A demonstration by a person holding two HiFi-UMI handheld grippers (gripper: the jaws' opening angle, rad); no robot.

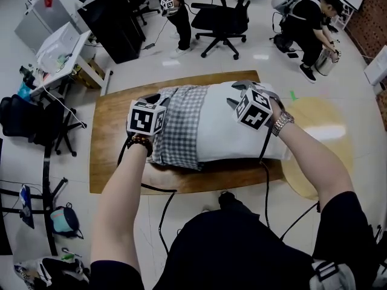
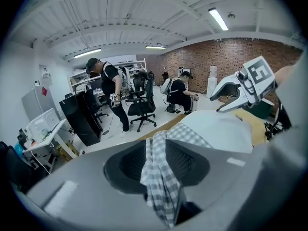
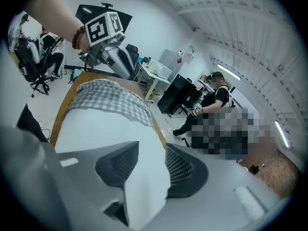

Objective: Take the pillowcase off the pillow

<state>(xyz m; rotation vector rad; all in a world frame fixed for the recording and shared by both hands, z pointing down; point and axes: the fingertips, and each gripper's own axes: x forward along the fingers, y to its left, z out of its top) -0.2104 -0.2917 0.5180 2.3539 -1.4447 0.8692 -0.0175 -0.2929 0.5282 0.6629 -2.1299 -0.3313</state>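
Observation:
A white pillow [image 1: 233,128] lies across the wooden table [image 1: 115,156]. The grey-and-white checked pillowcase [image 1: 181,125] is bunched over its left part only. My left gripper [image 1: 155,98] is at the pillow's left end. In the left gripper view a fold of the checked pillowcase [image 2: 159,177] runs between the jaws of the left gripper [image 2: 157,148], pinched. My right gripper [image 1: 243,90] is on the bare right part. In the right gripper view a ridge of white pillow [image 3: 106,134] fills the gap of the right gripper [image 3: 151,153], which is shut on it.
A round pale table [image 1: 329,132] adjoins the wooden one at the right. Beyond it stand an office chair [image 1: 221,20], a black cabinet [image 1: 115,23] and cluttered desks at the left. People stand and crouch in the background. Gripper cables [image 1: 163,210] hang off the near edge.

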